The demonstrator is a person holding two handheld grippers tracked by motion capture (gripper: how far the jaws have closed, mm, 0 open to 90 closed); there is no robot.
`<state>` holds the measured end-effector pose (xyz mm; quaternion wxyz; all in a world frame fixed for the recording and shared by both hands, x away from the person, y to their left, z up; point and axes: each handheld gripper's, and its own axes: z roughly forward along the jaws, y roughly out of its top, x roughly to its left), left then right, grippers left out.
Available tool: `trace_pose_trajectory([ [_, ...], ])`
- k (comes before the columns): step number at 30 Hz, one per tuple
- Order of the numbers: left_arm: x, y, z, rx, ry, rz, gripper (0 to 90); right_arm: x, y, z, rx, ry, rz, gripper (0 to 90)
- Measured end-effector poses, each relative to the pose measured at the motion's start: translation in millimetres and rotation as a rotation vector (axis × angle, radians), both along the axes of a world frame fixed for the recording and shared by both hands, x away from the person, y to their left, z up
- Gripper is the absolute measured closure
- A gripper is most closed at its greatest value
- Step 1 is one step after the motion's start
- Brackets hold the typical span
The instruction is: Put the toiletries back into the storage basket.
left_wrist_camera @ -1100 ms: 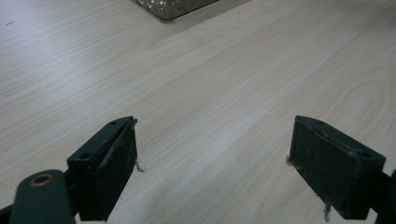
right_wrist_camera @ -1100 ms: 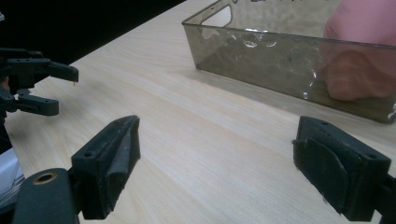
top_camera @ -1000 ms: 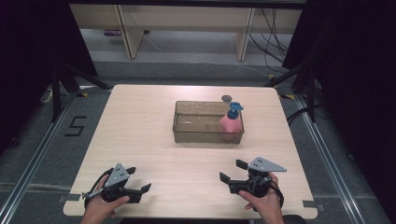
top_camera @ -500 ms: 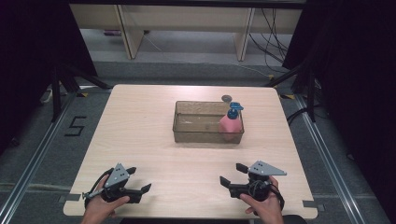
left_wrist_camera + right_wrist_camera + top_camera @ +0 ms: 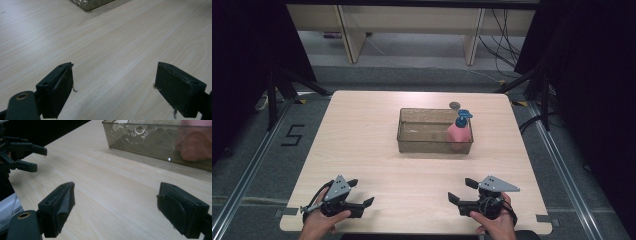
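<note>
Grippers rest at the near edge of a pale wooden table (image 5: 362,135), one in each of a person's hands. The left gripper (image 5: 359,192) sits near the left corner, its jaws spread wide with nothing between them. The right gripper (image 5: 460,190) sits near the right corner, its jaws equally wide apart and empty, pointing left across the table.

The thing nearest the work is a pink pump bottle (image 5: 458,135) with a blue top, standing upright in the right end of a clear smoky-brown bin (image 5: 422,145). The bin sits at the middle of the table, well apart from both grippers. A small dark round object (image 5: 455,105) lies on the table just beyond the bin's far right corner; what it is cannot be told.

Compared with a second ago, almost nothing has changed. The right gripper has drifted slightly nearer the table's near edge; the left gripper, bin and bottle keep their places. That suggests the work has not properly begun: neither tool has started toward the bin, and the bottle stands untouched.
</note>
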<state>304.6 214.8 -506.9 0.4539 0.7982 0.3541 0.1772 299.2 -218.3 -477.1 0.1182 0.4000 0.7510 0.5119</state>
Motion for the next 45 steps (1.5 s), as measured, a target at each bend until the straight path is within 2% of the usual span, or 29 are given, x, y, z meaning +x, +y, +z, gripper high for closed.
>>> trace_pose_trajectory([
  [1, 0.0, 0.0, 0.0, 0.000, 0.000, 0.000, 14.8, -3.6, 0.7, 1.5, 0.019, 0.041, -0.002, 15.7],
  [2, -0.1, -0.1, -0.1, 0.000, 0.000, -0.001, 14.8, -1.4, -1.3, 0.2, -0.005, 0.000, 0.005, 15.7],
  [3, 0.1, 0.1, -0.1, 0.005, -0.001, -0.001, 14.8, -2.8, -1.6, 0.8, -0.002, 0.003, 0.005, 15.7],
  [4, 0.0, 0.3, 0.2, 0.011, 0.001, -0.002, 14.8, -4.6, 0.1, -0.1, 0.020, 0.019, -0.001, 15.7],
  [6, -0.2, -0.4, -0.1, 0.004, 0.002, -0.002, 14.8, -3.9, -1.9, -0.9, -0.009, -0.013, 0.009, 15.6],
  [7, -0.1, -0.6, -0.3, 0.001, -0.001, -0.003, 14.8, -4.5, -2.1, -1.2, -0.011, -0.003, 0.016, 15.6],
  [8, -0.1, -0.6, -0.3, 0.001, -0.001, -0.003, 14.8, -6.6, -0.4, -1.9, 0.007, 0.028, 0.011, 15.6],
  [10, -0.1, -0.7, -0.3, 0.002, -0.001, -0.004, 14.8, -5.3, -2.3, -2.7, -0.020, 0.013, 0.031, 15.7],
  [11, -0.1, -0.7, -0.3, 0.002, -0.001, -0.004, 14.8, -6.9, -2.2, -2.4, -0.012, 0.012, 0.020, 15.6],
  [16, -0.9, -1.7, -0.3, 0.004, 0.003, 0.001, 14.8, -9.6, -0.6, -4.3, -0.014, 0.008, 0.043, 15.7],
  [18, -0.9, -1.4, -0.4, 0.014, 0.005, -0.003, 14.8, -11.8, 0.1, -4.1, -0.030, 0.013, 0.047, 15.7],
  [21, -0.4, -1.5, -0.7, 0.013, 0.003, -0.009, 14.8, -13.7, 3.6, -5.7, -0.014, 0.034, 0.045, 15.7],
  [22, -0.3, -1.6, -0.8, 0.013, 0.002, -0.010, 14.8, -13.2, 1.6, -5.4, -0.042, 0.001, 0.061, 15.6],
  [23, -0.3, -1.6, -0.8, 0.014, 0.002, -0.011, 14.8, -15.0, 4.0, -6.1, -0.019, 0.033, 0.060, 15.7],
  [24, -0.3, -1.7, -0.9, 0.013, 0.002, -0.010, 14.8, -16.3, 4.8, -6.0, -0.018, 0.053, 0.059, 15.7],
  [25, -0.3, -1.8, -0.9, 0.013, 0.002, -0.011, 14.8, -14.6, 3.9, -7.0, -0.042, 0.017, 0.070, 15.7],
  [26, -0.3, -1.9, -0.9, 0.013, 0.002, -0.010, 14.8, -14.6, 4.7, -8.1, -0.053, 0.008, 0.068, 15.7],
  [28, -0.3, -1.9, -0.9, 0.014, 0.001, -0.011, 14.8, -17.2, 7.5, -8.2, -0.040, 0.050, 0.074, 15.7],
  [29, -0.3, -2.1, -0.8, 0.016, 0.001, -0.012, 14.8, -15.7, 7.3, -9.1, -0.055, 0.025, 0.087, 15.7],
  [30, -0.4, -2.1, -0.7, 0.016, 0.001, -0.013, 14.8, -15.9, 7.9, -9.4, -0.061, 0.029, 0.093, 15.7],
  [31, -0.6, -2.2, -0.6, 0.017, 0.001, -0.010, 14.8, -18.1, 11.0, -11.0, -0.036, 0.053, 0.071, 15.7],
  [32, -0.6, -2.2, -0.4, 0.018, 0.000, -0.010, 14.8, -19.3, 11.0, -9.9, -0.054, 0.075, 0.074, 15.7],
  [34, -0.6, -2.1, -0.3, 0.019, 0.000, -0.011, 14.8, -17.5, 12.3, -12.1, -0.051, 0.050, 0.095, 15.7],
  [37, -0.1, -2.5, -1.0, 0.009, -0.007, -0.014, 14.8, -18.1, 12.2, -11.4, -0.049, 0.061, 0.095, 15.7],
  [41, -0.7, -2.4, -0.4, 0.020, -0.001, -0.012, 14.8, -17.7, 12.6, -12.1, -0.050, 0.053, 0.095, 15.7],
  [42, -0.7, -2.5, -0.5, 0.020, 0.000, -0.011, 14.8, -16.5, 12.1, -12.3, -0.069, 0.039, 0.095, 15.7],
  [43, -0.8, -3.2, -0.8, 0.013, 0.001, -0.009, 14.8, -19.9, 13.8, -11.3, -0.047, 0.084, 0.091, 15.7],
  [45, -0.9, -3.2, -0.7, 0.013, 0.001, -0.009, 14.8, -19.3, 13.8, -11.7, -0.050, 0.074, 0.097, 15.7],
])
